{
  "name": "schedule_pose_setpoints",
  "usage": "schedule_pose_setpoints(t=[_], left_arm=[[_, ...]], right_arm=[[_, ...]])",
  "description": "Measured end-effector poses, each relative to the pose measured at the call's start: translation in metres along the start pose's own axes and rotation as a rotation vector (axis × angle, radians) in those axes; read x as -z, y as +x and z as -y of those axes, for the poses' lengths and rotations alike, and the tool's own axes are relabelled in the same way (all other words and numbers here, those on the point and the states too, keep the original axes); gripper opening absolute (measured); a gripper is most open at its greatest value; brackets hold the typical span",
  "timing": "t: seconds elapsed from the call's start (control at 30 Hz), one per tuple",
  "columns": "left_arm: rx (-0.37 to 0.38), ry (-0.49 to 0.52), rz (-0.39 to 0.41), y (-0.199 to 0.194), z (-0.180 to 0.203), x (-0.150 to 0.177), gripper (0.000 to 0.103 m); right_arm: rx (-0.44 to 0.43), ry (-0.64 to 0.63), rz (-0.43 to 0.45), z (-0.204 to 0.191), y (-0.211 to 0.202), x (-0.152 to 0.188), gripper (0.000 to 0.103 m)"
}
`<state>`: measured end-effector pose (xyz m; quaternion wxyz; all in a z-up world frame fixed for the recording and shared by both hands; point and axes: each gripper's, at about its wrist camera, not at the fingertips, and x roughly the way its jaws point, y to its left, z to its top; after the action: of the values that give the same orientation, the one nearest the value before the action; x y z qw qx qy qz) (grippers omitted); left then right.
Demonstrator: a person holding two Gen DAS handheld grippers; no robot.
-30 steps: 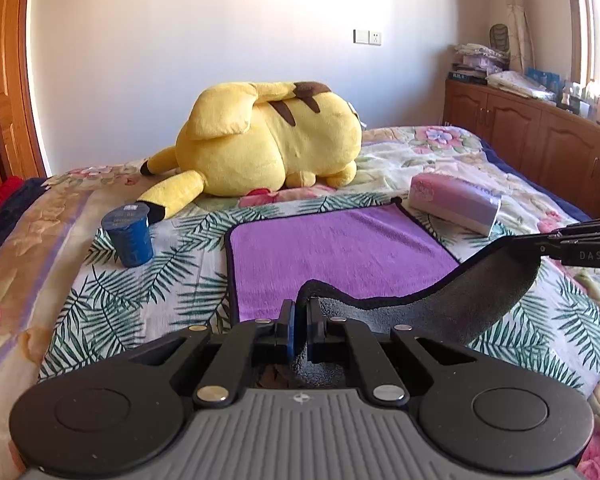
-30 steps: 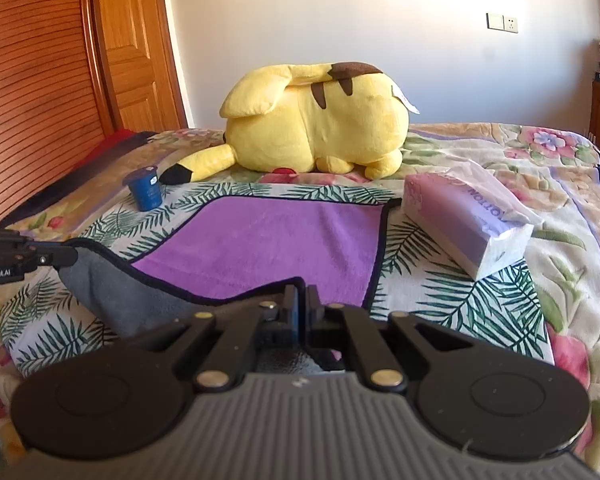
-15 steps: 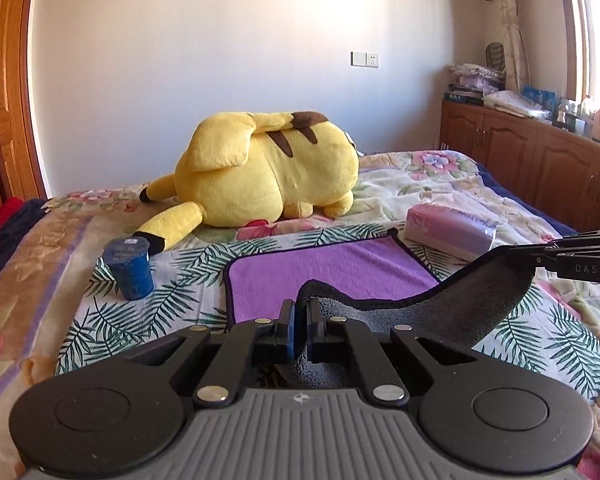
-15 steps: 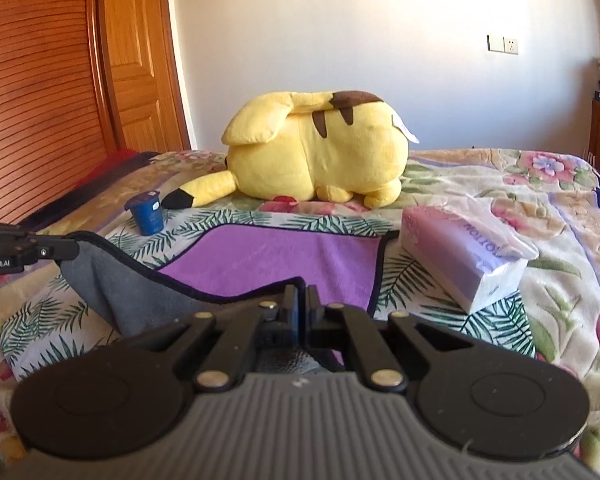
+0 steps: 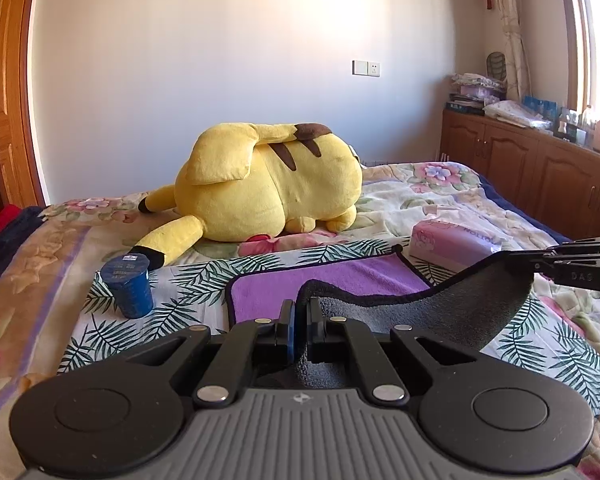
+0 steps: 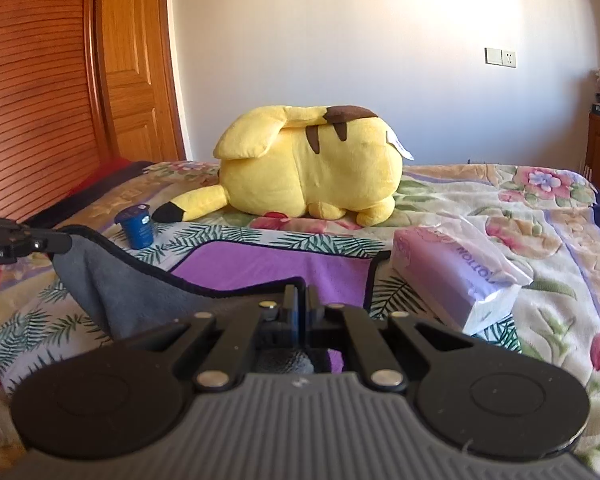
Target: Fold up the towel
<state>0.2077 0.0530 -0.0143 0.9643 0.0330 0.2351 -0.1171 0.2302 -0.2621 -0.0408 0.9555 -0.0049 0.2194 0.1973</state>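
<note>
The towel [image 5: 332, 284], purple on top, grey underneath, with a dark hem, lies on the bed; its near edge is lifted. My left gripper [image 5: 299, 322] is shut on the near left corner. My right gripper [image 6: 300, 304] is shut on the near right corner. The grey underside [image 5: 452, 312] hangs between them. In the left wrist view the right gripper [image 5: 512, 258] comes in from the right. In the right wrist view the left gripper [image 6: 66, 240] comes in from the left, and the towel's purple face [image 6: 276, 264] lies flat beyond.
A large yellow plush toy [image 5: 272, 188] lies behind the towel. A blue cup [image 5: 128, 284] stands to the towel's left. A pink tissue pack [image 5: 456, 240] lies to its right. Wooden cabinets [image 5: 540, 172] line the right wall, a wooden wardrobe [image 6: 40, 92] the left.
Both grippers have tilted up and lifted the towel's near edge higher. Less of the purple face shows and more of the wall comes into view. Both stay shut on the corners.
</note>
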Motion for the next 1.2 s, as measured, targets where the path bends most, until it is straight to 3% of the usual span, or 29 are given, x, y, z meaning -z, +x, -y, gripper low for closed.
schedule_pose_setpoints(t=[0.47, 0.77, 1.2], left_arm=[[-0.014, 0.048, 0.007, 0.016, -0.005, -0.011, 0.000], [0.024, -0.012, 0.026, 0.019, -0.015, -0.026, 0.000], [-0.027, 0.059, 0.035, 0.037, -0.020, -0.042, 0.000]], right_arm=[[0.018, -0.043, 0.012, -0.002, 0.019, -0.008, 0.004], [0.015, -0.073, 0.039, -0.005, 0.025, -0.018, 0.004], [0.045, -0.100, 0.084, -0.001, 0.039, -0.033, 0.004]])
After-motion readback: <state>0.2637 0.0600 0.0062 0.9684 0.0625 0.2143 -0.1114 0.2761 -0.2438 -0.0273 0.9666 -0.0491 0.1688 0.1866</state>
